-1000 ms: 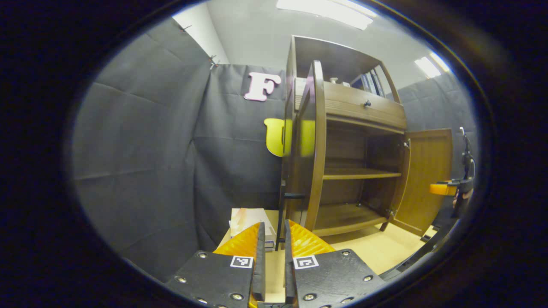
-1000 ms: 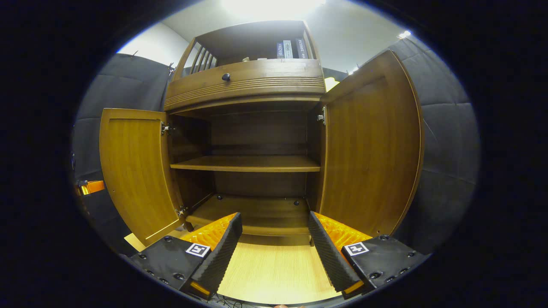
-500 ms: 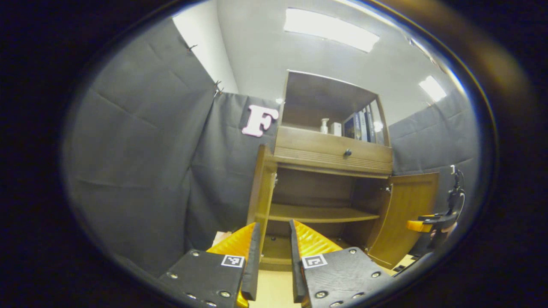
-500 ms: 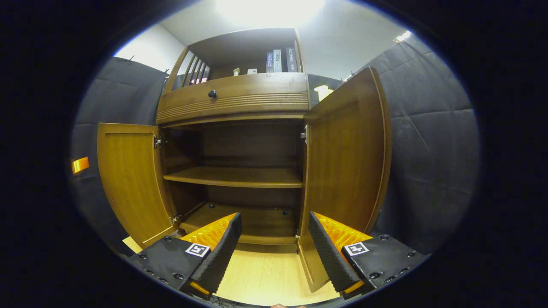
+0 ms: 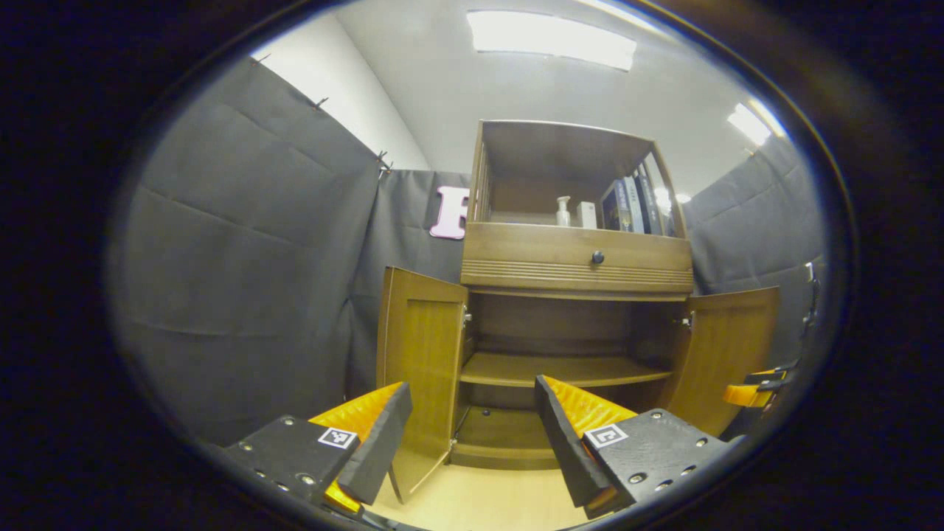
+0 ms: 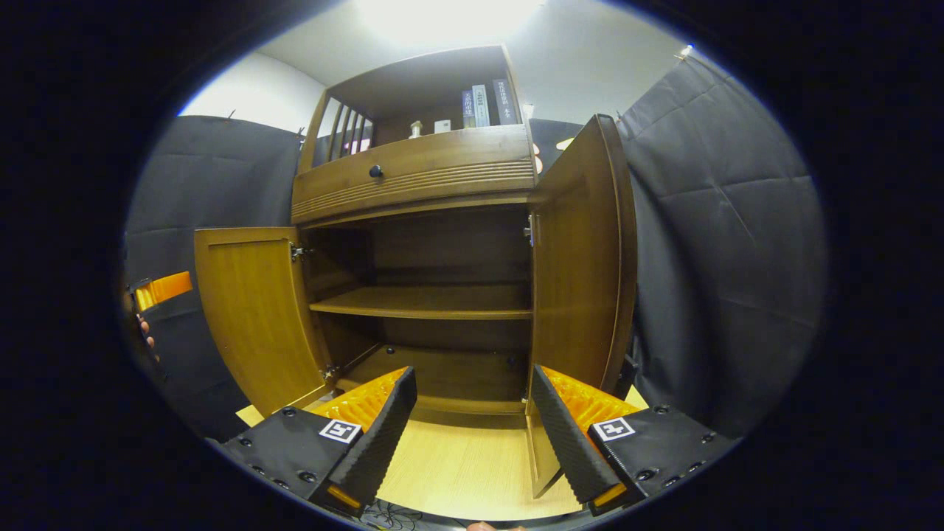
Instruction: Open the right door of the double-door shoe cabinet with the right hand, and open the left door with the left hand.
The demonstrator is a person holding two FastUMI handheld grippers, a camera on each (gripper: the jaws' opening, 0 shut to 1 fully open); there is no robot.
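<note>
The brown wooden shoe cabinet stands ahead with both doors swung out. In the left gripper view its left door hangs just beyond my left gripper, which is open and touches nothing. The right door stands open farther right, with the other gripper beside it. In the right gripper view my right gripper is open in front of the cabinet, the right door edge-on just above its right finger. The left door is wide open, the left gripper behind it.
Inside the cabinet are a middle shelf and a bottom board. Above the doors sits a drawer with a dark knob, and a top shelf holds a pump bottle and books. Light wooden floor lies below; black cloth walls close in.
My left gripper went from nearly shut at the left door's handle to wide open, drew back and turned to face the cabinet. The right gripper stayed open and shifted slightly.
</note>
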